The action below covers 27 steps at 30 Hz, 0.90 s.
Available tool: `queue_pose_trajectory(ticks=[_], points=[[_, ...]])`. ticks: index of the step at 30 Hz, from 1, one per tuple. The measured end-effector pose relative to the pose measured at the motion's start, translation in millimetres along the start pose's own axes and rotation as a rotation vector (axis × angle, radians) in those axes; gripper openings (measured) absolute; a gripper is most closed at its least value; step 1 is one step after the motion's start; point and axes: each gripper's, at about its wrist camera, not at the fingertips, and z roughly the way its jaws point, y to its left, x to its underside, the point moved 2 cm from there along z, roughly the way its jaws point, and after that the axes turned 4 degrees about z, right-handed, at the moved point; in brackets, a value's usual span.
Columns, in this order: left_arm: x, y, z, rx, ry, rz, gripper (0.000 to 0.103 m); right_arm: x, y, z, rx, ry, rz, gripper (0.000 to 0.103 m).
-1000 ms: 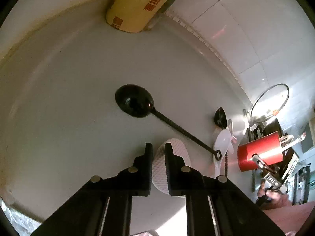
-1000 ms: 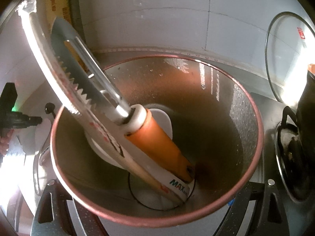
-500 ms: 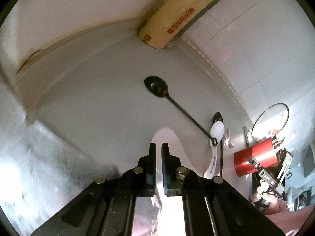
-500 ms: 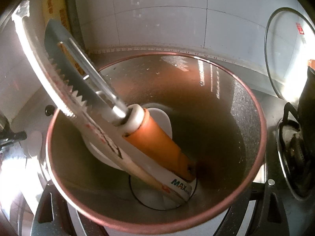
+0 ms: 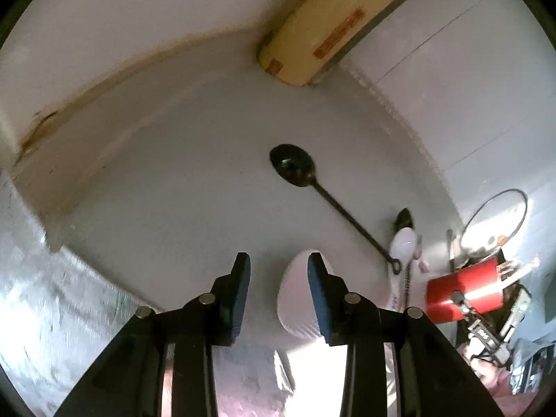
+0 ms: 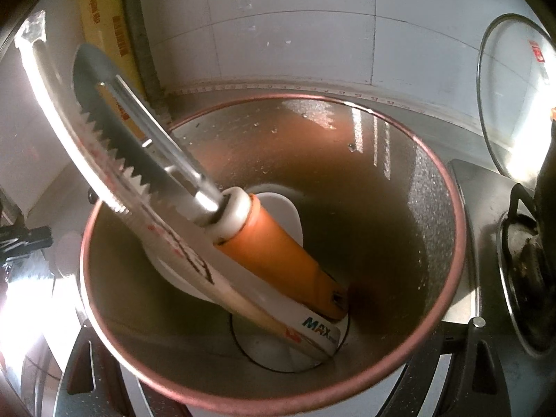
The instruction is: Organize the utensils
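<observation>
Our left gripper (image 5: 278,264) opens now, empty, above the white rice paddle (image 5: 295,299). Our right gripper (image 6: 278,375) hugs the red cup (image 6: 431,180). Next, we grab the paddle.

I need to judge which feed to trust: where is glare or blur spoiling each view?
Left wrist view: sun glare whites out the bottom centre by the white paddle, and the foil at lower left is motion-smeared. Right wrist view: sharp inside the cup, with glare on the glass lid and left edge.
</observation>
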Motion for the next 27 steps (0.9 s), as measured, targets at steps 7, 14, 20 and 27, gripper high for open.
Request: queue_pose_trajectory(ticks=[7,14,20,27], points=[[-2.7,-7.7,14.7,0.072,0.051,0.047,0.035,-2.9,-9.0,3.5,-0.006,0.001,-0.006,0.092],[8.1,-14.6,12.4,0.013,0.053,0.083,0.012,-0.8,-3.9,4.5,-0.003,-0.001,-0.008,0.092],[25.7,-3.7,-13.0,-0.031,-0.035,-0.012,0.004,-1.2,-4.6,5.5,-0.003,-0.001,-0.007,0.092],[54.3,9.1,-31.0,0.003,-0.086,-0.085,0.004,0.1,-3.4,6.7,-0.003,-0.002,-0.007,0.092]])
